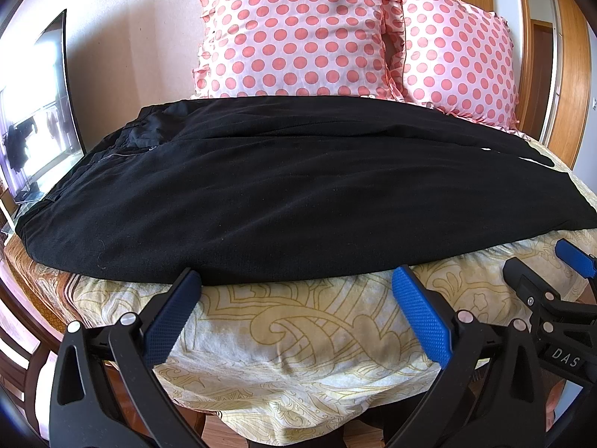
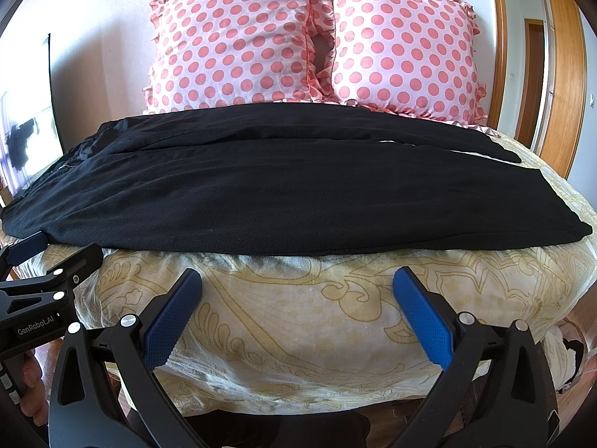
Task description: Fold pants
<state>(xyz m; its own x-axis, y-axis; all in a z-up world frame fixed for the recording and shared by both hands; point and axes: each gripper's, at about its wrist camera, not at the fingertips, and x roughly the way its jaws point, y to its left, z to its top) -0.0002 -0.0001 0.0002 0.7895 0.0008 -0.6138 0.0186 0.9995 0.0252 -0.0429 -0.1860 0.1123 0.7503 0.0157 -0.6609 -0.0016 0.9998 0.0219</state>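
Left wrist view shows black pants point(image 1: 283, 194) spread flat across the bed point(image 1: 298, 321), waistband to the left, legs running right, below two dotted pillows point(image 1: 294, 33). Left claw point(image 1: 294, 287) and right claw point(image 2: 296, 289) both gape, empty. The cloth looks soft, light and limp; pinching the near hem edge seems best.

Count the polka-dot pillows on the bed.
2. The left pillow and the right pillow stand side by side, touching, at the head of the bed behind the black pants. No others show.
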